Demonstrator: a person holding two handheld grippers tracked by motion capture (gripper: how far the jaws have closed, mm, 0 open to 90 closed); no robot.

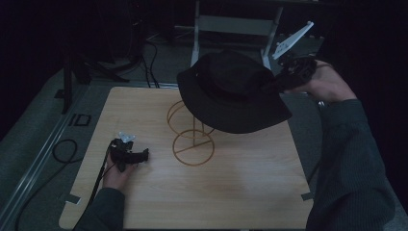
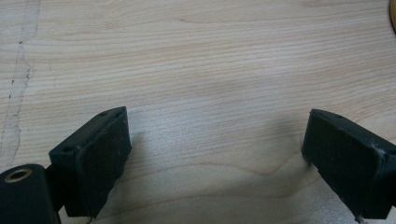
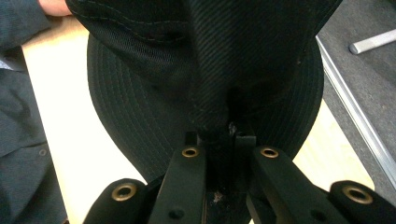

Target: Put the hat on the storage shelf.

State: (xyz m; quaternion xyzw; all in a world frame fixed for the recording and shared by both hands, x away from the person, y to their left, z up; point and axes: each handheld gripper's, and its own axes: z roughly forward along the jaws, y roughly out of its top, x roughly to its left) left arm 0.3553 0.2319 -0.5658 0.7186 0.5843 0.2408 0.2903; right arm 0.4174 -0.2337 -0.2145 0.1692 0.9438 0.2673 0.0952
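A black bucket hat [image 1: 231,91] is held above the far right part of the wooden bench [image 1: 240,192], over a gold wire stand [image 1: 191,139]. It is gripped at the brim by the right tool [image 1: 284,79], whose jaws are closed tight on the fabric, as is seen in the right gripper view [image 3: 219,135]. The left tool [image 1: 139,156] is rested on the bench near its left edge, its jaws spread wide with nothing between them [image 2: 217,149].
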